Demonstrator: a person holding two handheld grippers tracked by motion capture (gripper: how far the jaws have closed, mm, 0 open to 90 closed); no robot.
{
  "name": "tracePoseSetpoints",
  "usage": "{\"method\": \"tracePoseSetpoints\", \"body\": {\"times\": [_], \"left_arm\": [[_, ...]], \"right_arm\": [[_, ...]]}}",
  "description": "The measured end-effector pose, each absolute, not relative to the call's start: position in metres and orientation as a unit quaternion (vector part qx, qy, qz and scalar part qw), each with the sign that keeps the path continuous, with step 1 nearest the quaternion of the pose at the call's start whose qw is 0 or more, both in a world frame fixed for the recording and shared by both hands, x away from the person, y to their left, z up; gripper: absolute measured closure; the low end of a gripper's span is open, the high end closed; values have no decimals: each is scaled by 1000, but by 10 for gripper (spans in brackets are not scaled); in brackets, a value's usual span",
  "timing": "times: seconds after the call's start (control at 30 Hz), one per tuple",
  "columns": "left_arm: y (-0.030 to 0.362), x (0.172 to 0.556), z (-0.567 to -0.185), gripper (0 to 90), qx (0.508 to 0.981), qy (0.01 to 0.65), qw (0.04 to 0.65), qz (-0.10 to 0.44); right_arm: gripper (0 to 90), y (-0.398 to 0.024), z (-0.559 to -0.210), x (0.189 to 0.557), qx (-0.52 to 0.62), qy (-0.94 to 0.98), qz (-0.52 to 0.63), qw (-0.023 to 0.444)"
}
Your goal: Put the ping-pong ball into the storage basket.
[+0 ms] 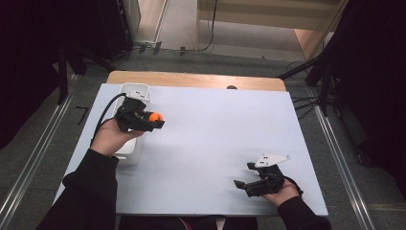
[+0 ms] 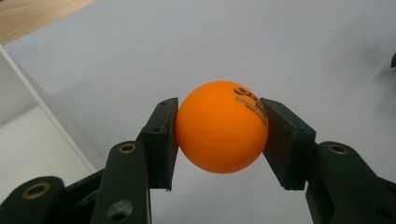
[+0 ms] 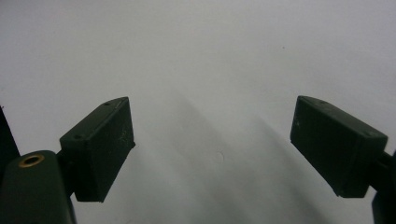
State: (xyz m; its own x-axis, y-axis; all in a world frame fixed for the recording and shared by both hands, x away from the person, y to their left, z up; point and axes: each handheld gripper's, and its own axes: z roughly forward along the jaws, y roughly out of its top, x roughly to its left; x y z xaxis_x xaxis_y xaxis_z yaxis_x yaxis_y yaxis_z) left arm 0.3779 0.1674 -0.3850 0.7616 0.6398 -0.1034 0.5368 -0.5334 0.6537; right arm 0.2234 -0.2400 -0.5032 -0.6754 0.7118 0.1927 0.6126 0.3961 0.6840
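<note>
Orange and glossy, the ball sits pinched between the two black pads of the left gripper, held in the air just right of the white box at the far left of the table. In the left gripper view the pads meet it on opposite sides near its widest line, which looks to me like a sound hold. The box's white wall shows at the left edge of that view, so the ball is beside the box, not over it.

Whichever way the ball is bound, the thing to mind is its roundness: I would keep the squeeze even and the wrist level, since a smooth, light ball can squirt out if the pads slide toward its top or bottom. To set it down on the sheet, go low before easing off, or it will bounce and roll.

Near right, the right gripper rests with jaws spread wide over bare sheet, nothing between them.
</note>
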Motion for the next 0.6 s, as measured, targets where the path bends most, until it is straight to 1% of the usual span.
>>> {"method": "tracePoseSetpoints", "body": {"times": [0.17, 0.3, 0.6], "left_arm": [[172, 380, -384, 501, 869, 345, 348, 77], [174, 381, -384, 501, 869, 352, 335, 96], [179, 384, -385, 501, 857, 373, 340, 106]], "right_arm": [[123, -240, -503, 223, 397, 833, 379, 66], [123, -240, -503, 223, 397, 833, 379, 66], [123, -240, -503, 223, 397, 833, 379, 65]]}}
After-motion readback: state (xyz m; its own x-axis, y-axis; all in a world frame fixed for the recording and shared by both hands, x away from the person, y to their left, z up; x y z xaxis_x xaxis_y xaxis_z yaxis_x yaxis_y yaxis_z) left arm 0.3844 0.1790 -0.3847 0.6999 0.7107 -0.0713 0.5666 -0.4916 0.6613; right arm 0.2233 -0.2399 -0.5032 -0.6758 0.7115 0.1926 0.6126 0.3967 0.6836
